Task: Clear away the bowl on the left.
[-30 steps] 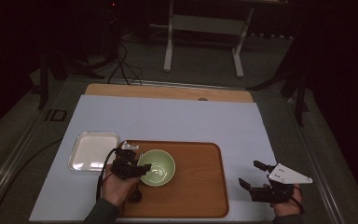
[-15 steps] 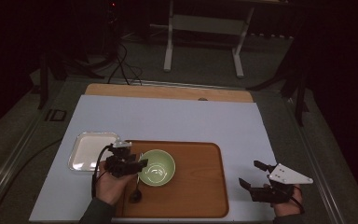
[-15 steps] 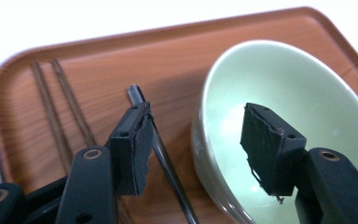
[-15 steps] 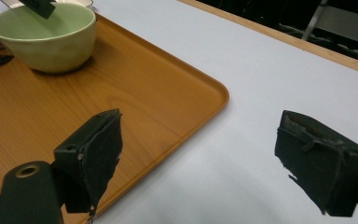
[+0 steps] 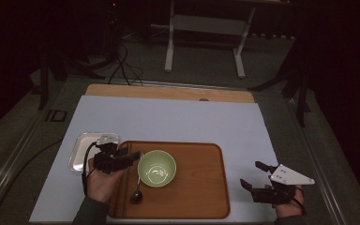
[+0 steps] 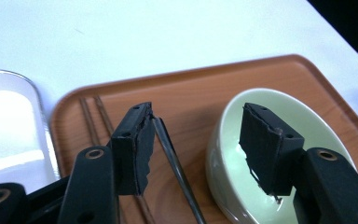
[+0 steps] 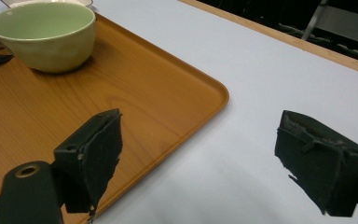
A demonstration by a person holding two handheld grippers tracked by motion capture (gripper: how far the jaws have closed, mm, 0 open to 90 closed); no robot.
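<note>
Bowl [image 5: 156,168] of pale green ceramic and dark metal spoon [image 5: 136,194] sit on the wooden tray [image 5: 197,197] at lower centre, both grippers, left gripper [image 5: 130,157] and right gripper [image 5: 252,176], gaping empty, jaws just widened on the left, nothing visibly left.

From my end the tabletop [image 5: 178,122] is pale blue-white with a wood strip along the far edge. Sitting straight on it: a wooden tray [image 5: 201,187] near me, and a shiny metal tray [image 5: 77,154] touching its left side.

High cam overhead facing fwd, gripper cams close, low, all sharing tray [image 5: 197,187]
</note>
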